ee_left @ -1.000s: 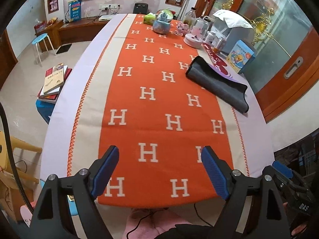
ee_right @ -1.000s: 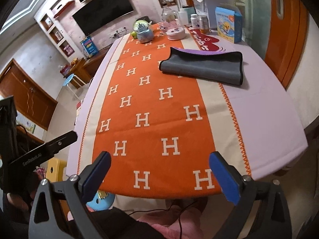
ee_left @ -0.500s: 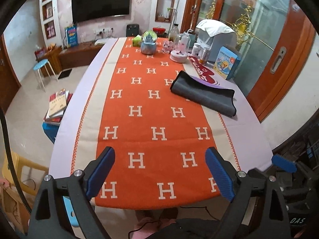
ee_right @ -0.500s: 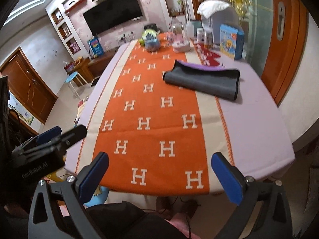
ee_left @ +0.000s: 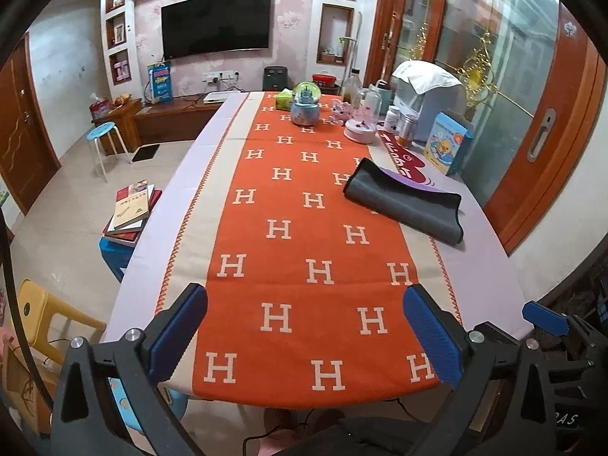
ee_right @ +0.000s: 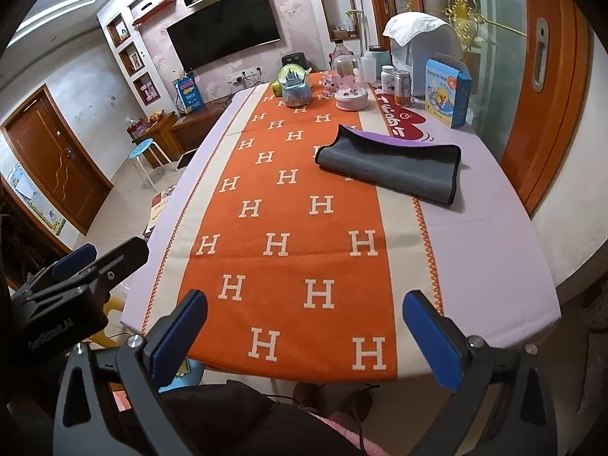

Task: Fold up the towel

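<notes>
A dark grey towel (ee_left: 404,201) with a purple inner face lies folded on the right half of the table, partly on the orange H-patterned cloth (ee_left: 304,235); it also shows in the right wrist view (ee_right: 391,163). My left gripper (ee_left: 304,326) is open and empty, held back over the table's near edge. My right gripper (ee_right: 304,330) is open and empty, also at the near edge. Each gripper shows at the edge of the other's view. Both are far from the towel.
The far end of the table holds a snow globe (ee_left: 305,104), a pink dish (ee_left: 360,131), bottles, a white appliance (ee_left: 425,98) and a blue box (ee_left: 448,142). A book stack (ee_left: 131,211), a blue stool and a yellow chair stand on the left floor.
Both grippers have pulled back and tilted up from the table; more of the room shows. The towel has not moved.
</notes>
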Available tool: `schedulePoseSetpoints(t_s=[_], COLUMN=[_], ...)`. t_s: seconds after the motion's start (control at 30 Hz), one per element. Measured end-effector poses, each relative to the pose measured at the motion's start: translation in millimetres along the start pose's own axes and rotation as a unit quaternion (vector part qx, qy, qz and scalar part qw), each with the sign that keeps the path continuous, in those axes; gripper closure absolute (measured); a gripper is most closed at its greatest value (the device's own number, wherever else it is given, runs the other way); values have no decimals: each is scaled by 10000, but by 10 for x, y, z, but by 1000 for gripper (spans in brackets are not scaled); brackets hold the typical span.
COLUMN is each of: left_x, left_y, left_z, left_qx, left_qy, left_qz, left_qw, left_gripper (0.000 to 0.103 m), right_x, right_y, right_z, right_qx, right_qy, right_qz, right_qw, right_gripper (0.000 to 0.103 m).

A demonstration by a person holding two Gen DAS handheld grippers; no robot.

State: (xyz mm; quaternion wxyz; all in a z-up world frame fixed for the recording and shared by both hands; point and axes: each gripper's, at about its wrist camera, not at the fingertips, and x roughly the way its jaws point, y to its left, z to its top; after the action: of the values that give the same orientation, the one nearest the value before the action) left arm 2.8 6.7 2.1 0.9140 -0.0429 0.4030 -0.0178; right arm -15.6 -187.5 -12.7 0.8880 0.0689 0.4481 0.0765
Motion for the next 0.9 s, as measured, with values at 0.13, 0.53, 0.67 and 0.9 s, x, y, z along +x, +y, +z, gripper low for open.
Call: schedulePoseSetpoints(t_s=[0.13, 0.53, 0.67, 0.9], left_x=[-19, 25, 53, 95], left_y=[14, 6, 10, 22], left_z=[-7, 5, 4, 33], left_qx=[-29, 54, 63, 105], left_qy=[-38, 8, 61, 55], left_qz=[84, 278, 289, 231], left_qw=[10000, 9996, 9995, 9997], left_gripper=[1, 1, 1, 1], right_x=[3, 8, 10, 16], right_y=[15, 32, 34, 44], right_z=[4, 2, 1, 9], right_qx=[-21, -16, -13, -3], right_qy=[-4, -5, 1, 25], right_qz=[-1, -11, -16, -51], right_qw=[10000, 10000, 10000, 10000], right_gripper=[0, 0, 0, 0])
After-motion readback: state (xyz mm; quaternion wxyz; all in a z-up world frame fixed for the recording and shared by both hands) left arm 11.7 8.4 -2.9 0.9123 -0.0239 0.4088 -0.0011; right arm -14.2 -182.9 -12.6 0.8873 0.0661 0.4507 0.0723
